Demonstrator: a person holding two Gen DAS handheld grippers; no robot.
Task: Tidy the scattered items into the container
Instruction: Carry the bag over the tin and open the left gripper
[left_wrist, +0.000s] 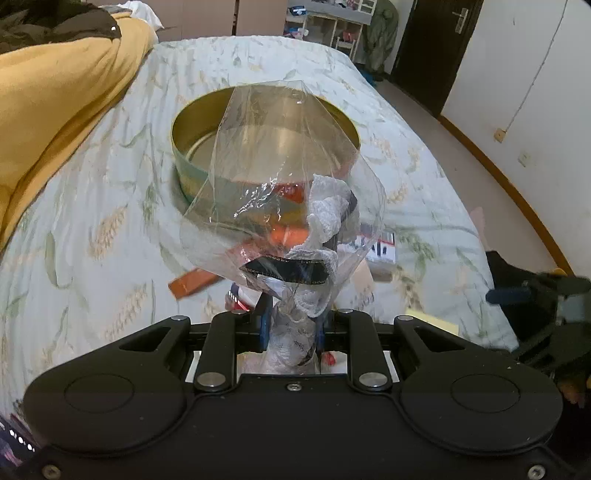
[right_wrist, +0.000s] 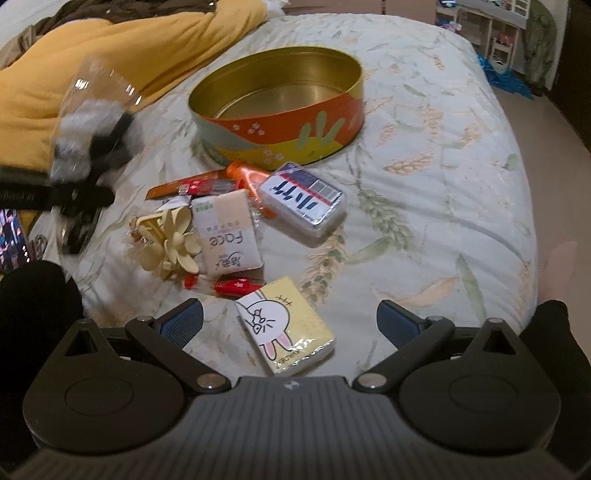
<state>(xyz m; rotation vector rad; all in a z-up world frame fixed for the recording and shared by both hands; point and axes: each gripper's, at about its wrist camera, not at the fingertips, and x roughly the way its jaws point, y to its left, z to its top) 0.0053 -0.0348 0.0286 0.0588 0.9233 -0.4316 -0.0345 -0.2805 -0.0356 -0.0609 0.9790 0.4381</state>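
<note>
My left claw (left_wrist: 291, 325) pinches a clear bag (left_wrist: 280, 177) of white lace, raised before the tin (right_wrist: 277, 107) on the bed (right_wrist: 424, 192); it veils the tin's near wall. My right claw (right_wrist: 290, 319) is spread over a tissue pack (right_wrist: 286, 332), well short of the tin.

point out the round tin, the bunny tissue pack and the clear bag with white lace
round tin (right_wrist: 295, 142), right wrist view, painted outer wall
bunny tissue pack (right_wrist: 284, 328), right wrist view, printed top face
clear bag (left_wrist: 255, 155), left wrist view, upper film

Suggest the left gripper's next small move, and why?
Probably carry the bag forward over the tin and release. The left gripper is shut on its neck, the bag is lifted off the bed, and the tin sits open and empty ahead.
</note>
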